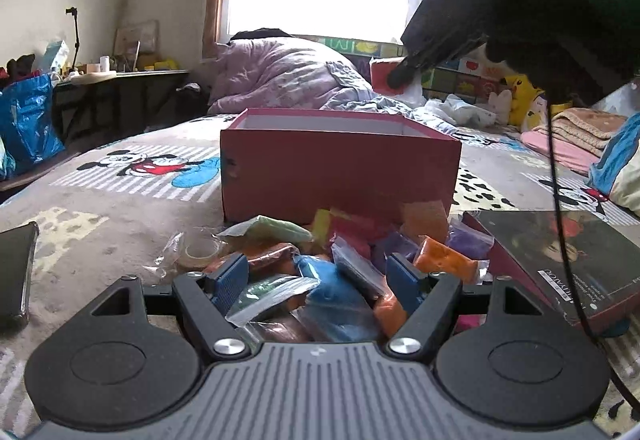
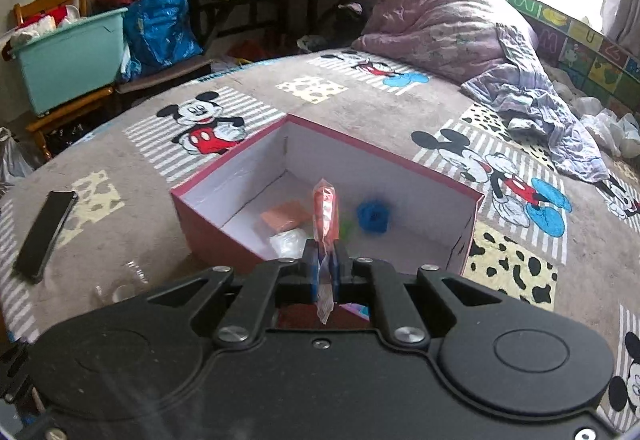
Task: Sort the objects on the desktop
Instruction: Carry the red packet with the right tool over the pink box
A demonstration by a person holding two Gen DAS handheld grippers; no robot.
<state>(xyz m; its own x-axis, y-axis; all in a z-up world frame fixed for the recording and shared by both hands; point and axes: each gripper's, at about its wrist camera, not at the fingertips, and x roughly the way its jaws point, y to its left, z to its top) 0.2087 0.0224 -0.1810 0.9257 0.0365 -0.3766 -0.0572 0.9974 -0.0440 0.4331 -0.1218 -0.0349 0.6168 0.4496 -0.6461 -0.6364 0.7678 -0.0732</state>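
Now | right tongs [image 2: 325, 260] pressed on an orange clay bag [image 2: 326, 214], held above the open pink box [image 2: 208, 218] on the bed | left tongs [image 1: 320, 280] spread wide over the pile of clay bags [image 1: 340, 260] just before the box [image 1: 340, 168]

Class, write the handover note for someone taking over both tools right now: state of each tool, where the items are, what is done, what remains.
Right tool: shut on an orange clay packet in clear plastic, held above the open pink cardboard box.
Left tool: open, low over the pile of coloured clay packets in front of the box.
Done: an orange slab, a blue lump and a clear bag lie inside the box.
Left: release the held packet, then move the pile.
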